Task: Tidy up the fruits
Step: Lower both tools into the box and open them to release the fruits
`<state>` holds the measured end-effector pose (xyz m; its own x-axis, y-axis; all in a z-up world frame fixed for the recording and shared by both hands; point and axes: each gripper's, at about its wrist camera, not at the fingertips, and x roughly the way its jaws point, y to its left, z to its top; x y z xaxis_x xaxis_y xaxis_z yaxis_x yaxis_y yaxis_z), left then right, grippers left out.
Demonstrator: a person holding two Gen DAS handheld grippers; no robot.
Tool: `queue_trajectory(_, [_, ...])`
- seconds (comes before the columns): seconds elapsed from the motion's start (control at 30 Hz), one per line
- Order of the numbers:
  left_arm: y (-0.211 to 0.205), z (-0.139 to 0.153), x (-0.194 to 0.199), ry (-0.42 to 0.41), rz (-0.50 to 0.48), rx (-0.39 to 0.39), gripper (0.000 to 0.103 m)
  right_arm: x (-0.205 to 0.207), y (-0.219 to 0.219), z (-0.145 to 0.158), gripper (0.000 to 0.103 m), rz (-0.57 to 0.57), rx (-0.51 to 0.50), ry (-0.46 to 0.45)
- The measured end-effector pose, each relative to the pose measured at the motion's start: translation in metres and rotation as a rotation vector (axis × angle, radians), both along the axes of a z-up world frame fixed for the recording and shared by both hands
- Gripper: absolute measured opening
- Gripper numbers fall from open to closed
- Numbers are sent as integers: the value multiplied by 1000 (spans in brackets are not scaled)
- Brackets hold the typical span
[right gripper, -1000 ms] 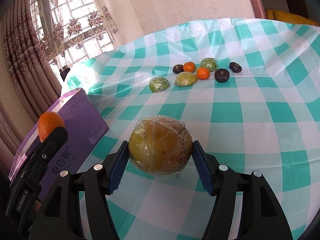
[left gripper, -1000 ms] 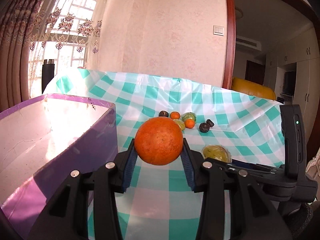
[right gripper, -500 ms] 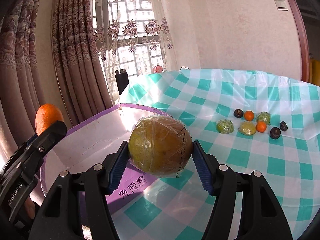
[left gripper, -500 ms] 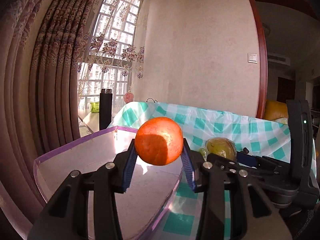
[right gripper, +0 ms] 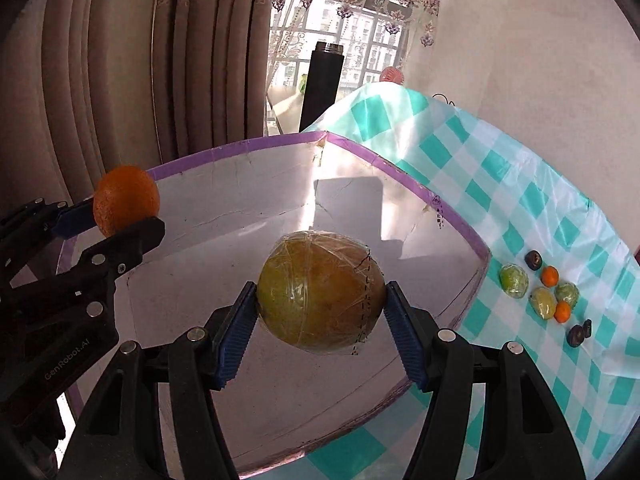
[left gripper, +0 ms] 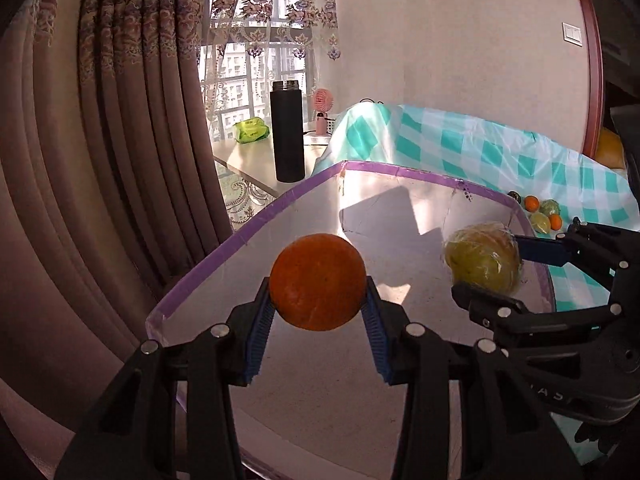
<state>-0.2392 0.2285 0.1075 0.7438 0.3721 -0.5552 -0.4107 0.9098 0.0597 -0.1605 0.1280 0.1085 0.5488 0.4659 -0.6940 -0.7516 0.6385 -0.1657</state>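
The left gripper (left gripper: pixel 319 312) holds a big orange (left gripper: pixel 318 282) tight between its two blue pads. The right gripper (right gripper: pixel 320 320) holds a round yellow-green fruit wrapped in clear plastic (right gripper: pixel 320 291) the same way. Both fruits hang in the air over the open box with the purple rim (right gripper: pixel 248 145). The box looks to have nothing in it yet.

The orange looks firm and a bit bumpy, so I think the pads can hold it well. It is round, so it may roll when it is let go. The wrapped fruit looks heavier, and its plastic skin is shiny and may be slippery. Each one is held at its widest part, at 3 and 9 o'clock, and that seems the best place. Putting them down low in the box should stop a bump or bruise.

More small fruits (right gripper: pixel 544 292) wait on the checked tablecloth (right gripper: pixel 500 184), at about 3 o'clock from the box.
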Motion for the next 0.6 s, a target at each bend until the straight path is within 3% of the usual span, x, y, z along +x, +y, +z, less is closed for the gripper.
queue_trajectory(0.13, [8, -10, 6, 53, -27, 48, 44, -3, 16, -21, 62, 18, -113, 30])
queue_trajectory(0.23, [1, -13, 15, 109, -64, 167, 44, -10, 26, -33, 62, 35, -200, 38])
queue_trajectory(0.33, [9, -18, 28, 159, -122, 157, 46, -9, 31, -38, 62, 30, -253, 55])
queue_trajectory(0.6, [42, -28, 49, 272, -105, 203, 45, -28, 52, -48, 61, 97, -326, 104])
